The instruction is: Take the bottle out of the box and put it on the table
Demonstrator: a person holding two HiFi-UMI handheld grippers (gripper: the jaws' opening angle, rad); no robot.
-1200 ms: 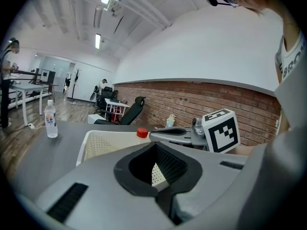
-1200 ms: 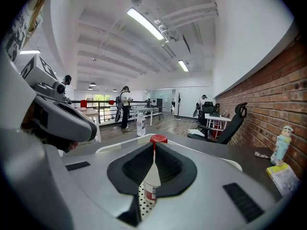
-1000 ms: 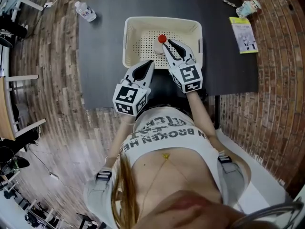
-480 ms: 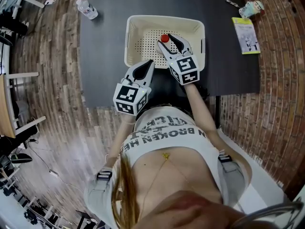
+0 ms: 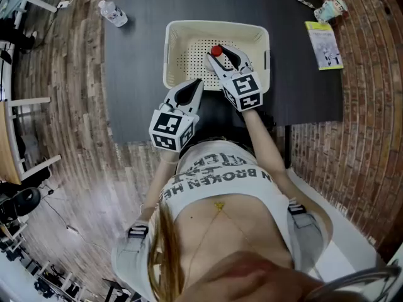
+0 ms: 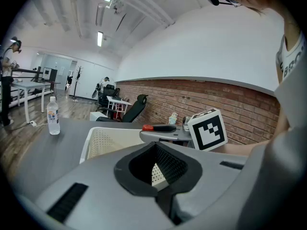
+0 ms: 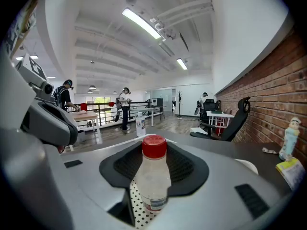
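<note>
A small clear bottle with a red cap (image 5: 215,51) (image 7: 152,176) stands upright inside the cream perforated box (image 5: 189,25) on the dark table (image 5: 135,74). My right gripper (image 5: 223,58) (image 7: 153,163) reaches into the box with the bottle between its jaws. Those jaws are closing, and the pads still stand apart from the bottle's sides. My left gripper (image 5: 198,84) (image 6: 156,150) hovers at the box's near left rim, shut and holding nothing. In the left gripper view the box (image 6: 103,140) lies just ahead, with the right gripper (image 6: 163,131) over it.
A second water bottle (image 5: 112,12) (image 6: 53,116) stands at the table's far left corner. A yellow booklet (image 5: 323,44) and a small figurine (image 5: 330,8) lie at the far right. Bare tabletop lies left and right of the box. People and desks stand far off.
My right gripper has pushed a little farther into the box and lower, and its jaws have spread so that the bottle stands between them. The left gripper has not moved.
</note>
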